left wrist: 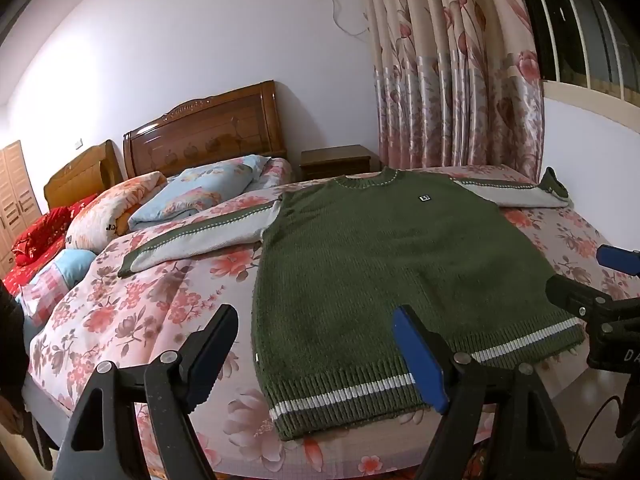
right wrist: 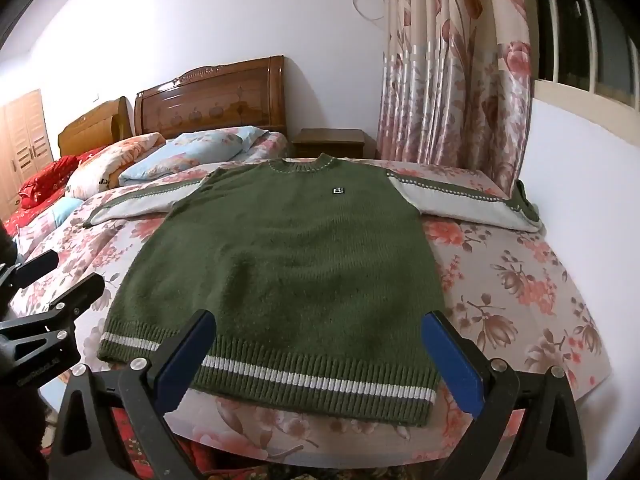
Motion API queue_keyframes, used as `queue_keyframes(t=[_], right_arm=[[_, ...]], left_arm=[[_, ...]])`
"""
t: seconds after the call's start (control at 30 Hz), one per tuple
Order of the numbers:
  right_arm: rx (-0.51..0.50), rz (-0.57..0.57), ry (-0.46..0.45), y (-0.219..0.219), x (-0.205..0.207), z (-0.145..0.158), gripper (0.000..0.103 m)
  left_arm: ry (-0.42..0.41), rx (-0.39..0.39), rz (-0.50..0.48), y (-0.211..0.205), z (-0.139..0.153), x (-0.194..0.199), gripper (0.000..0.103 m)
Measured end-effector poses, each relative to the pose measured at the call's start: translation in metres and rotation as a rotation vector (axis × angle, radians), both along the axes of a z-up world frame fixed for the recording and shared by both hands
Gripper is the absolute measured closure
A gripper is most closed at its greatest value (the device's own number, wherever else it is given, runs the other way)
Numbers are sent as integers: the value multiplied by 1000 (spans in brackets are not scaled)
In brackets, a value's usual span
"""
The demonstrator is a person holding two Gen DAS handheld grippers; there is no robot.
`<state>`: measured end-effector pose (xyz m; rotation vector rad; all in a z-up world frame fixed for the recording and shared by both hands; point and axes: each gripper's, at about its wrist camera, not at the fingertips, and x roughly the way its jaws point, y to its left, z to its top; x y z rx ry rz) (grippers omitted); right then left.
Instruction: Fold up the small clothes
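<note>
one green knit sweater (right wrist: 280, 248) is lying flat, front up, on the floral bedspread (right wrist: 520, 280), sleeves spread outward, striped hem (right wrist: 304, 380) nearest the cameras. it is looking soft, thick and floppy, likely sagging when lifted; the ribbed hem corners or cuffs are offering the firmest hold. left gripper (left wrist: 316, 356) and right gripper (right wrist: 320, 356) are hovering over the hem, fingers spread wide, pinching nothing.

Black tongs (right wrist: 320, 356) — blue pads (right wrist: 450, 364), silver screws.
</note>
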<state>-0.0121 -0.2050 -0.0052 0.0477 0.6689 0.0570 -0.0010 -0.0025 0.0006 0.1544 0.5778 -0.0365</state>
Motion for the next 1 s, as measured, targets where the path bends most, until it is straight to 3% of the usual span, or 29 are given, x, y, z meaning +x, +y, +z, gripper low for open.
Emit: queue_keyframes(t=[1.0], right_arm=[[18, -12, 12, -3, 0, -3, 0]], left_arm=[[9, 0, -1, 0, -3, 1, 22]])
